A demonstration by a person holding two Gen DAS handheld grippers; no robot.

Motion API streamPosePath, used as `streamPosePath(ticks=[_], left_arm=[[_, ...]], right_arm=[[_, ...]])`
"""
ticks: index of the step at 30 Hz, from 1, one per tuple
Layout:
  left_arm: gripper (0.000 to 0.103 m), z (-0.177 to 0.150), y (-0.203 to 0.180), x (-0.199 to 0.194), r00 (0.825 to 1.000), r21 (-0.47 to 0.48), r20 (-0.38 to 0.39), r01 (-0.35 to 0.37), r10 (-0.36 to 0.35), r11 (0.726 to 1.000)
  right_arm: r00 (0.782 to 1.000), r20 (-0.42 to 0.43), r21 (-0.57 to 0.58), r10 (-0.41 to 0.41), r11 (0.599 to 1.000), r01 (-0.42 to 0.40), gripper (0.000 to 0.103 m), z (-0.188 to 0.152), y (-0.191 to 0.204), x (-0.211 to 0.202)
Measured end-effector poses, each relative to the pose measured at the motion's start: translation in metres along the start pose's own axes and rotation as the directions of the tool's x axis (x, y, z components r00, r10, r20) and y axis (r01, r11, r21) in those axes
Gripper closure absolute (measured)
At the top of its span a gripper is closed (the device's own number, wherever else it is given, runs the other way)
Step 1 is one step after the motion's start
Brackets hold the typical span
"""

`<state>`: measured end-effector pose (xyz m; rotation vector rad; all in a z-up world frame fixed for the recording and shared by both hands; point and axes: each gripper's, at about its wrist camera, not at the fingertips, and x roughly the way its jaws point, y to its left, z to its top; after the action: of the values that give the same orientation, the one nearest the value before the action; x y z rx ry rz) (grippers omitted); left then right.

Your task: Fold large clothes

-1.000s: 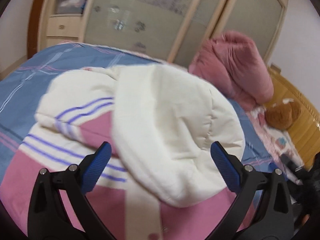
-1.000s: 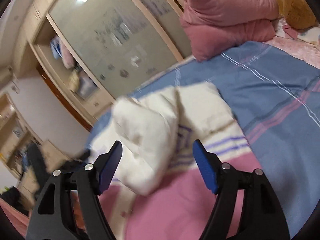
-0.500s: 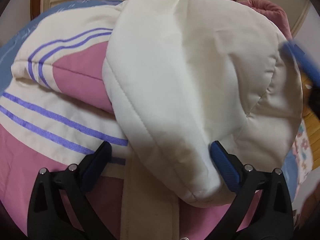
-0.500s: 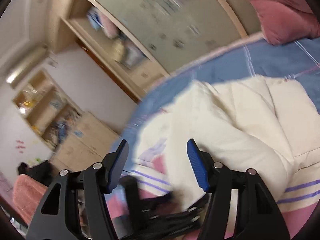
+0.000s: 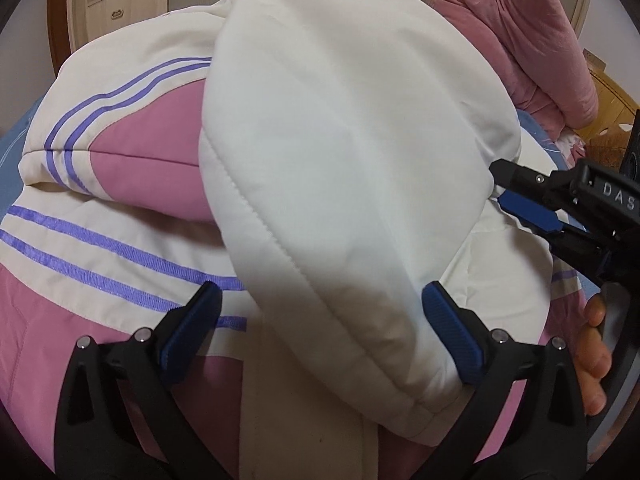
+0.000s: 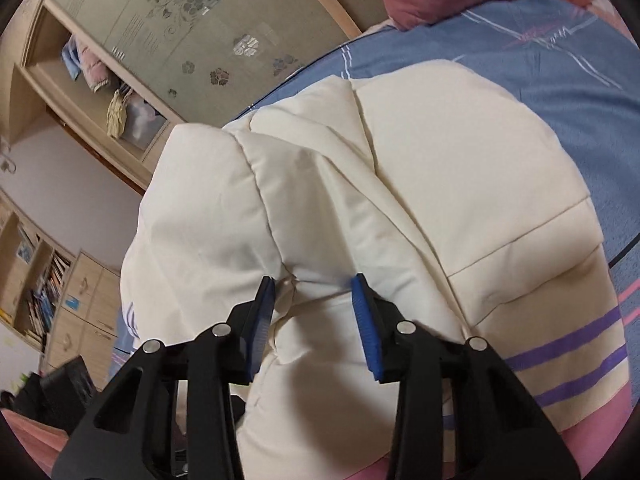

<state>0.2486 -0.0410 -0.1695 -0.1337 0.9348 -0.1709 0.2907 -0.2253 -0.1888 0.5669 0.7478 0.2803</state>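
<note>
A blue bedsheet point(image 6: 520, 52) with thin pale and pink lines covered the bed. A rolled pink quilt point(image 5: 536, 40) lay near the wooden headboard point(image 5: 612, 100). Behind stood a wardrobe with frosted, flower-patterned doors point(image 6: 192, 28), an open shelf of folded cloths point(image 6: 88, 68), and a bookshelf point(image 6: 44, 292) beside drawers.

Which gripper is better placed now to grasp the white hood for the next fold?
Probably the right gripper: its fingers already flank a fold at the hood. The left gripper is wide open, merely straddling the hood's edge.
</note>
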Motion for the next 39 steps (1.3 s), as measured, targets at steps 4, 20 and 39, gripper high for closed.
streamPosePath(ticks=[4, 20, 39], left_arm=[[0.002, 0.000, 0.002, 0.000, 1.000, 0.002, 0.003, 0.006, -0.006, 1.000], [0.002, -0.012, 0.006, -0.005, 0.999, -0.003, 0.024, 0.022, -0.022, 1.000], [0.002, -0.008, 0.000, -0.029, 0.995, 0.007, 0.091, 0.035, -0.036, 0.999]], right_arm=[[0.999, -0.020, 0.021, 0.027, 0.999, -0.026, 0.063, -0.011, -0.011, -0.002], [0.998, -0.011, 0.021, 0.058, 0.998, -0.058, 0.063, -0.033, -0.024, -0.011], [0.996, -0.002, 0.023, 0.094, 0.995, -0.094, 0.048, -0.035, -0.023, -0.027]])
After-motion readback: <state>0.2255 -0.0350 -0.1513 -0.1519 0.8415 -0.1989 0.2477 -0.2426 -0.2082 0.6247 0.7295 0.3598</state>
